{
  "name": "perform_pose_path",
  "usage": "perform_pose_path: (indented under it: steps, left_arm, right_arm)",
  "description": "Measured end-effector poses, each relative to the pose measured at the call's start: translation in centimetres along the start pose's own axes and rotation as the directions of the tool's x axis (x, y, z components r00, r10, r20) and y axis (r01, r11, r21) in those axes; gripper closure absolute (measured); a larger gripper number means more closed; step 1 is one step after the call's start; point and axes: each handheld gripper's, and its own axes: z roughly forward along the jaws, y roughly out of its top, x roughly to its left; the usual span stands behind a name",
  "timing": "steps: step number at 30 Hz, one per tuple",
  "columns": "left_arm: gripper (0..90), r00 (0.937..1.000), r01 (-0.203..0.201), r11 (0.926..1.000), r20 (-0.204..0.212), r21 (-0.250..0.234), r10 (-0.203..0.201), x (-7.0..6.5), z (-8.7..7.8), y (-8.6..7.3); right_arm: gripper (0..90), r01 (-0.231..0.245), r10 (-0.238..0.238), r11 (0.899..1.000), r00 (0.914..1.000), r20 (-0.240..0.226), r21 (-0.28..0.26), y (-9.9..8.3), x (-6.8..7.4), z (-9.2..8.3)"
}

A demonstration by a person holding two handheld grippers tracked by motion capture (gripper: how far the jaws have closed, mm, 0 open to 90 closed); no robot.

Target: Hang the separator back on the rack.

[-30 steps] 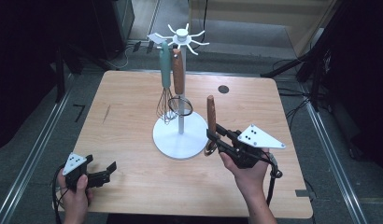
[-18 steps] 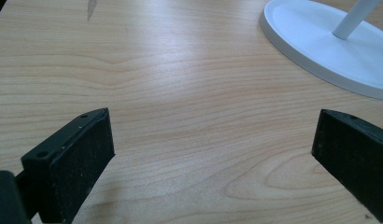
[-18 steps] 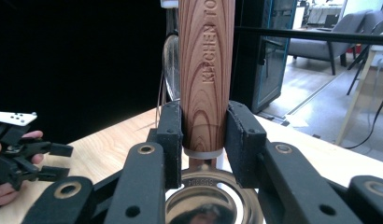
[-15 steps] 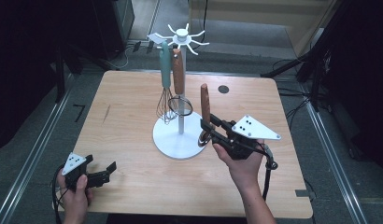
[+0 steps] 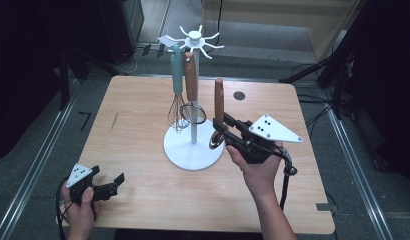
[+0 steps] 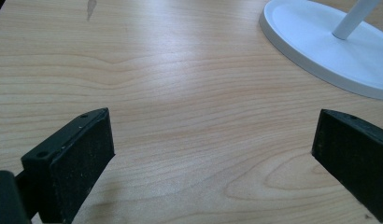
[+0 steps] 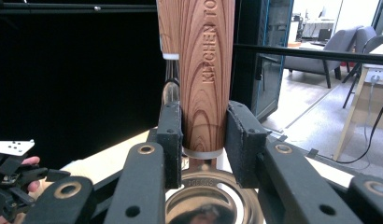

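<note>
A white utensil stand point(image 5: 194, 90) rises from a round base point(image 5: 185, 152) at mid-table. From its top hooks hang a teal-handled whisk point(image 5: 177, 75) and a wood-handled utensil point(image 5: 191, 77). My right gripper point(image 5: 227, 129) is shut on a third wood-handled utensil point(image 5: 219, 97), held upright just right of the pole and above the base. In the right gripper view the pads clamp the handle point(image 7: 203, 70) near its lower end, with the shiny metal bowl point(image 7: 208, 200) below my right gripper point(image 7: 204, 135). My left gripper point(image 5: 113, 184) rests open at the table's front left, jaws wide over bare wood point(image 6: 213, 154).
The wooden table point(image 5: 138, 115) carries a small dark disc point(image 5: 239, 95) near its far right edge. The stand base point(image 6: 329, 51) lies ahead and right of the left jaws. Dark equipment and cables surround the table; metal rails run along both sides.
My right gripper has risen and shifted slightly left with the wood-handled utensil, closer to the stand's pole. The left gripper has stayed where it was.
</note>
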Motion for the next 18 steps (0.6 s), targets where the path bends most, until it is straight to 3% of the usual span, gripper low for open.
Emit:
perform_pose_path:
  steps: [18]
  left_arm:
    - [0.0, 1.0, 0.0, 1.0, 0.002, -0.006, 0.0, 0.0, 0.0, 0.0]
  right_arm:
    - [71.0, 0.007, -0.007, 1.0, 1.0, 0.0, -0.024, 1.6, 0.1, 0.6]
